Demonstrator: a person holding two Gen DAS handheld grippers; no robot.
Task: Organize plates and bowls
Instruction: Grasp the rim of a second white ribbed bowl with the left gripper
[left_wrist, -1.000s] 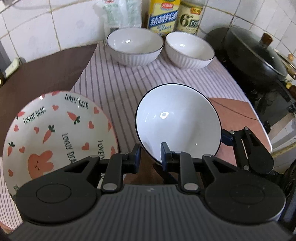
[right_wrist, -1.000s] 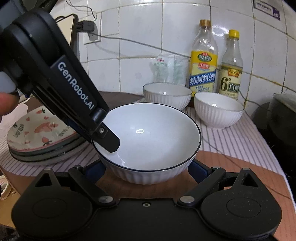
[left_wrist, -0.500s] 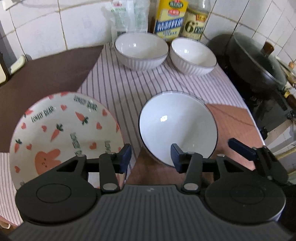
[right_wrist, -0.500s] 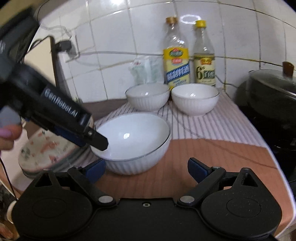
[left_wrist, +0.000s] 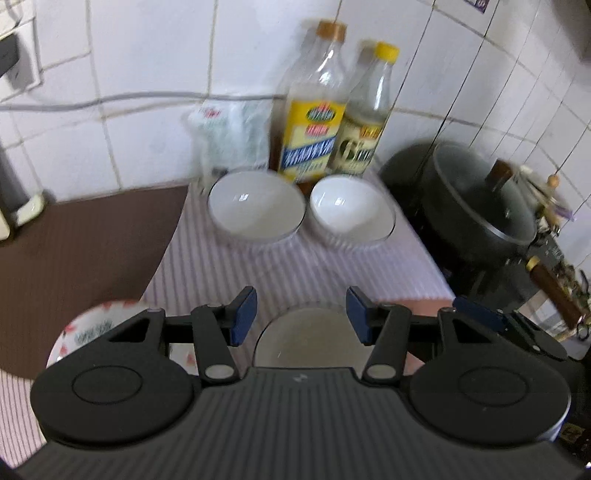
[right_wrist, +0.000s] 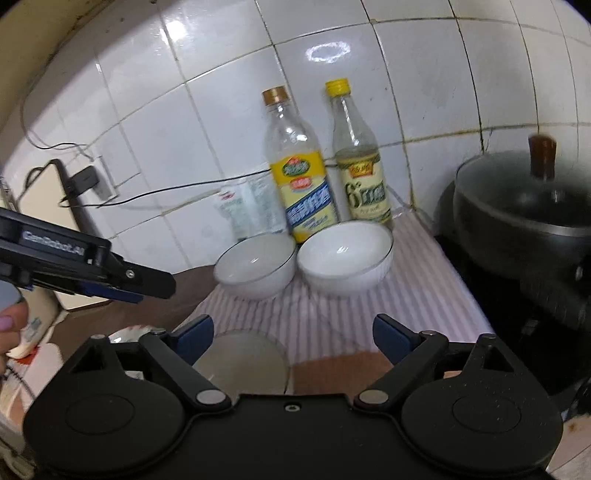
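Observation:
A white bowl with a black rim (left_wrist: 306, 339) rests on the counter just below my left gripper (left_wrist: 301, 314). The left jaws are opening, with nothing between them. In the right wrist view the same bowl (right_wrist: 243, 362) lies low behind my right gripper (right_wrist: 293, 334), whose wide jaws are closing slightly on nothing. Two ribbed white bowls (left_wrist: 256, 206) (left_wrist: 351, 210) stand side by side at the back of the striped cloth. The carrot-print plate (left_wrist: 92, 332) peeks out at the lower left, mostly hidden by the gripper body. The left gripper's fingers (right_wrist: 140, 286) reach in from the left.
Two bottles (right_wrist: 306, 192) (right_wrist: 362, 181) and a plastic bag (left_wrist: 229, 140) stand against the tiled wall behind the bowls. A black lidded pot (left_wrist: 476, 199) sits on the stove at the right. A brown mat (left_wrist: 85, 240) lies left of the striped cloth (left_wrist: 295, 273).
My left gripper let go of the black-rimmed bowl's rim and opened. Both grippers rose and drew back, so the bowl now sits low in both views.

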